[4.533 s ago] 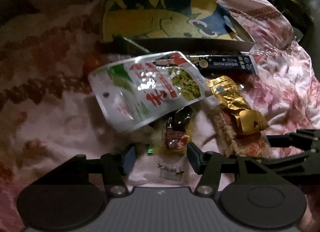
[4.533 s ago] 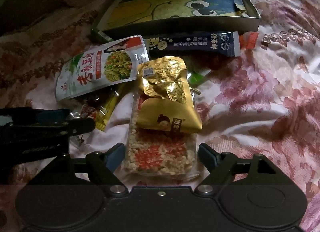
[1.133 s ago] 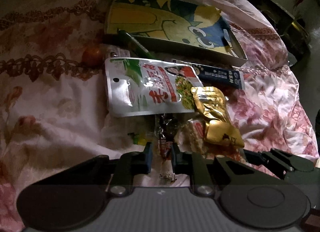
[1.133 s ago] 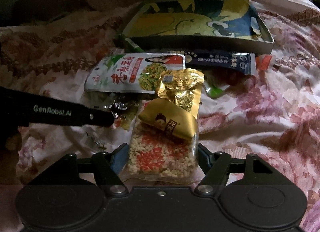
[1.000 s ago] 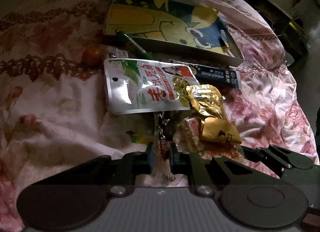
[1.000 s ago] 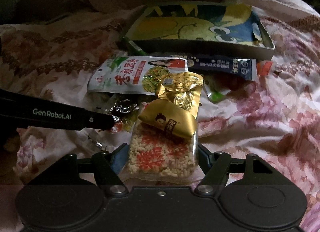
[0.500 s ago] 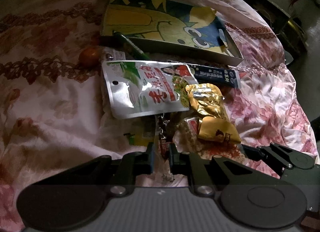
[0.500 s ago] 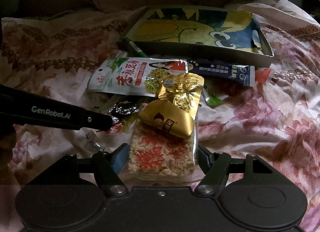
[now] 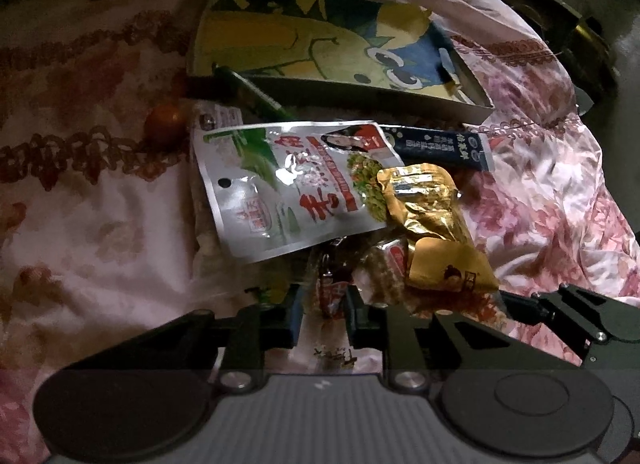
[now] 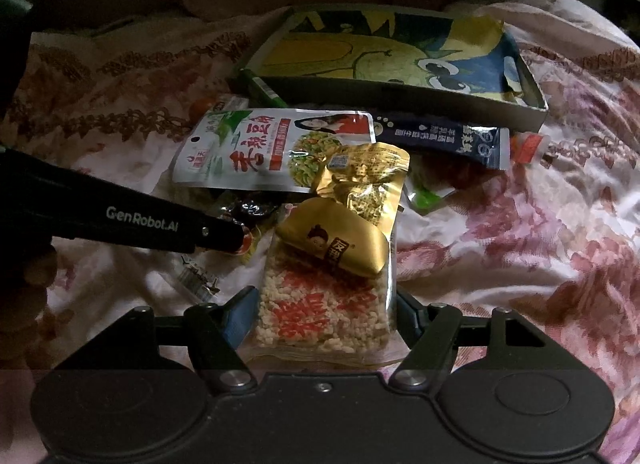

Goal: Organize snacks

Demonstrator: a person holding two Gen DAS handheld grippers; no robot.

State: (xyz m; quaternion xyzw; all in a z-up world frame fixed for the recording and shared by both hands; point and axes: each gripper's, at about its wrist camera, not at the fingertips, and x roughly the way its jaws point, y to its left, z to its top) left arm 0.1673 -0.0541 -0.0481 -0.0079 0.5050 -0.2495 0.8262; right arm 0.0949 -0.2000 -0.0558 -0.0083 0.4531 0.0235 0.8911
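Left gripper (image 9: 323, 314): fingers have just been easing apart, small red-and-dark candy packet (image 9: 334, 288) sitting between them, still touching the pads as far as visible. Right gripper (image 10: 324, 314): fingers standing wide, straddling the clear puffed-rice bar (image 10: 326, 304); pad contact is looking likely, but I can't tell for sure. Gold pouch (image 10: 352, 220) is lying on the bar's far end. Green-white pouch (image 9: 296, 184) and navy stick pack (image 9: 440, 146) are lying on the floral bed cover (image 9: 100, 224), just in front of the cartoon-print box (image 9: 320, 52).
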